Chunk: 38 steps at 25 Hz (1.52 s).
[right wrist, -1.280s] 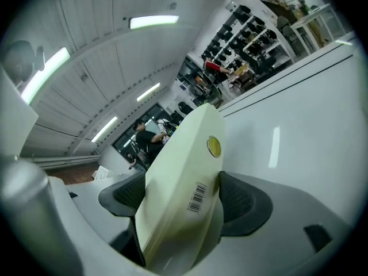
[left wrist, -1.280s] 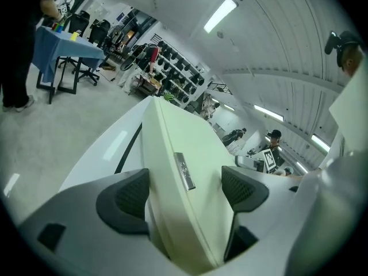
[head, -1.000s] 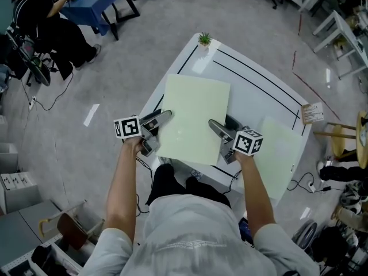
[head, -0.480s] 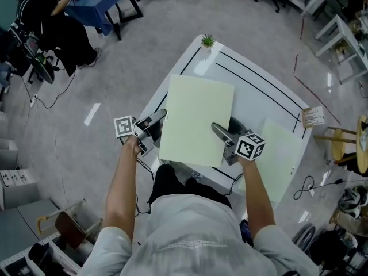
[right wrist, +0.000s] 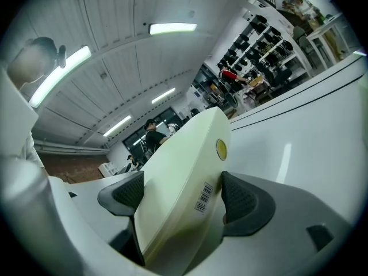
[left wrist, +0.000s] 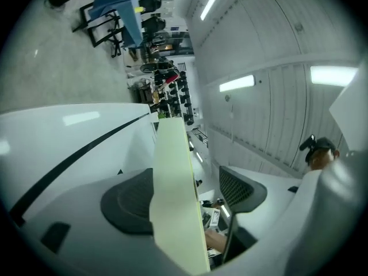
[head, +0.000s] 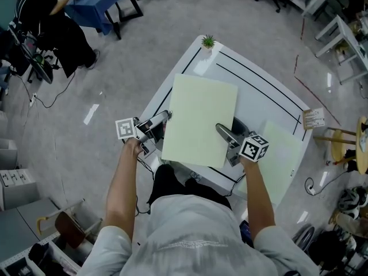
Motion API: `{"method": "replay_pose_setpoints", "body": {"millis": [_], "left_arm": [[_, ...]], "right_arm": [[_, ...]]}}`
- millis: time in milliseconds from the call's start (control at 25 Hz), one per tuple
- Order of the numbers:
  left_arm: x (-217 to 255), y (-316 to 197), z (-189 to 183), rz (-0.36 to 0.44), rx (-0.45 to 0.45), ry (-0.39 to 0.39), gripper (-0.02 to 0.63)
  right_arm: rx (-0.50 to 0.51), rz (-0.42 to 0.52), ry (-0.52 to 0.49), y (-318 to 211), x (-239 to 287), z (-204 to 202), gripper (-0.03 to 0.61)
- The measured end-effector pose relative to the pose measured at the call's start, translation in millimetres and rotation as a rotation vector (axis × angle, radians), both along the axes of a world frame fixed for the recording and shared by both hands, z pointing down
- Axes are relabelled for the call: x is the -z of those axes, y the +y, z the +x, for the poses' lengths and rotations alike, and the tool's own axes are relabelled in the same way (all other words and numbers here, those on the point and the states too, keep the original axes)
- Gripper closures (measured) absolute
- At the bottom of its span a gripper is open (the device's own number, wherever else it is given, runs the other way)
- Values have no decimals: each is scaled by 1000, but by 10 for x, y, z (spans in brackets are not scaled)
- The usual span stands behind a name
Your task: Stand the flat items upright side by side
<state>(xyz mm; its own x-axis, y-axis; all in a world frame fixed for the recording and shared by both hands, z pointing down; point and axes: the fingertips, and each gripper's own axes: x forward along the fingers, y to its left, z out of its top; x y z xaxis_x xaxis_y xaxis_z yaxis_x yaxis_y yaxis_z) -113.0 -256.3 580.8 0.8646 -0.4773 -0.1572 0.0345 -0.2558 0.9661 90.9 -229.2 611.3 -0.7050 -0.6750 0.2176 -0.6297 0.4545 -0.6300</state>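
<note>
Pale green folder held over the white surface, clenched near its right edge by my right tool. My left tool straddles the left edge, jaws just opening, one pad clear of the folder. A second folder lies flat on the surface's right side. As I judge it, neither stands upright yet, so nearly all the job remains.
</note>
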Motion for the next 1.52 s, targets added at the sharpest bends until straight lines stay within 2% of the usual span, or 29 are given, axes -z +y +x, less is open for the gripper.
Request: {"method": "replay_pose_setpoints", "body": {"millis": [80, 280, 360, 520, 640, 760, 880, 1080, 1160, 1240, 1320, 1400, 1520], "left_arm": [[18, -12, 1, -22, -7, 34, 263], [-10, -34, 14, -22, -9, 5, 272], [-96, -12, 57, -5, -25, -63, 272], [-306, 38, 103, 33, -65, -218, 231], [-401, 1, 149, 63, -78, -338, 222], [-482, 7, 270, 97, -137, -477, 190], [-545, 7, 343, 139, -180, -590, 176], [-547, 6, 367, 215, -164, -661, 176], [-542, 45, 407, 249, -184, -679, 176], [-488, 75, 460, 304, -193, -700, 176], [-421, 86, 498, 365, -193, -724, 176], [-381, 97, 524, 404, -203, -737, 178], [-360, 106, 539, 414, -220, -723, 178]], "right_arm": [[2, 4, -11, 7, 7, 29, 166], [-12, 27, -51, -1, 59, 42, 166], [-24, 34, -80, -12, 86, 62, 167], [-34, 58, -132, -10, 150, 86, 173], [-46, 90, -201, -40, 333, 100, 200], [-57, 95, -266, -92, 501, 87, 209], [-84, 44, -259, -140, 515, 61, 209], [-164, -93, -254, -135, 307, 120, 206], [-191, -174, -313, -115, 246, 123, 206], [-224, -232, -373, -116, 210, 138, 176], [-242, -259, -340, -105, 130, 178, 175], [-196, -265, -336, -83, 136, 120, 176], [-101, -266, -416, -49, 243, -35, 195]]}}
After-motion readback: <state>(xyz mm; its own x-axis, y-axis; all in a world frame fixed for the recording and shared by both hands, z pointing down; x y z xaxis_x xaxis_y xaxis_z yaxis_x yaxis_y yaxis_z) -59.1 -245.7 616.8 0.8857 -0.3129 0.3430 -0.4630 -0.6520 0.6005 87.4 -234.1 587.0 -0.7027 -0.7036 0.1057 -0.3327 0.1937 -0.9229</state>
